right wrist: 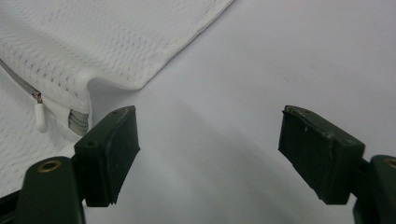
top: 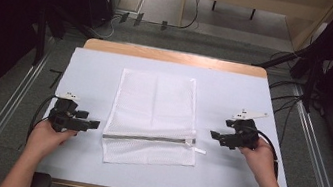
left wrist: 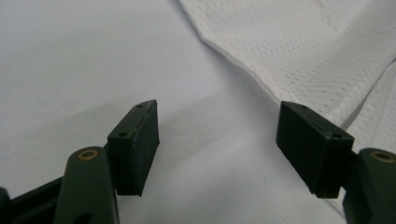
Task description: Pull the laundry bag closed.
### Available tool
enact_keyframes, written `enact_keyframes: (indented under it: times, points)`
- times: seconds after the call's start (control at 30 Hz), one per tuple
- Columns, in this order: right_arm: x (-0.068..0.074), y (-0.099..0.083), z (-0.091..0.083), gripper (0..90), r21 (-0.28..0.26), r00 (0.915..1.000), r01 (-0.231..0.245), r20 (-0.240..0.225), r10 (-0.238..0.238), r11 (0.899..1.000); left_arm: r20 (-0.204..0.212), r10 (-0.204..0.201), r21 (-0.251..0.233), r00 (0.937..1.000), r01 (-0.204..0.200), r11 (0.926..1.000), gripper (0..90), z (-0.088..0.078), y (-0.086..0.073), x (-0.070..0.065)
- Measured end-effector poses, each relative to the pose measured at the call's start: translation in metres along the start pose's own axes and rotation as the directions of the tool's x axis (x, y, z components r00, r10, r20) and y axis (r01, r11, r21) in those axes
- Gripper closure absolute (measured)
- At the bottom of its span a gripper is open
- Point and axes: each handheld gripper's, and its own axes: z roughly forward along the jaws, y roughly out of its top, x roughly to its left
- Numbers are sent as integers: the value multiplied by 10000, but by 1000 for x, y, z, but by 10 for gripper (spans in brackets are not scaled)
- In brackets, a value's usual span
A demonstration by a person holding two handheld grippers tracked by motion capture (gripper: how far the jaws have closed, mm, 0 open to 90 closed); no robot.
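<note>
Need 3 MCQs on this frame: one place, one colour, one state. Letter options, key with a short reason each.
1. Where does the mesh bag lie?
A. between the two grippers
B. left of both grippers
C. off the table

2. What colour is the zip?
A. red
B. grey
C. blue

3. How do the left gripper and right gripper stand?
A. both shut on the bag
B. one open, one shut
C. both open, holding nothing

Key: 1 A, the high view shows a gripper on each side of it. 2 B, a grey band crosses the white mesh. 3 C, each gripper view shows spread jaws over bare table.

High view overhead, facing forward-down; tool views close, sharing mesh bag [top: 152,119].
</note>
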Motion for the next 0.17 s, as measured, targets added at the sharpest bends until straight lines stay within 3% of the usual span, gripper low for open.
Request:
enact_keyframes:
  times: [0.17]
  points:
    - [-1,0,1,210,63,10000,-50,27,50,10000,-200,55,-30,9998,-55,10000,281,3,0,0]
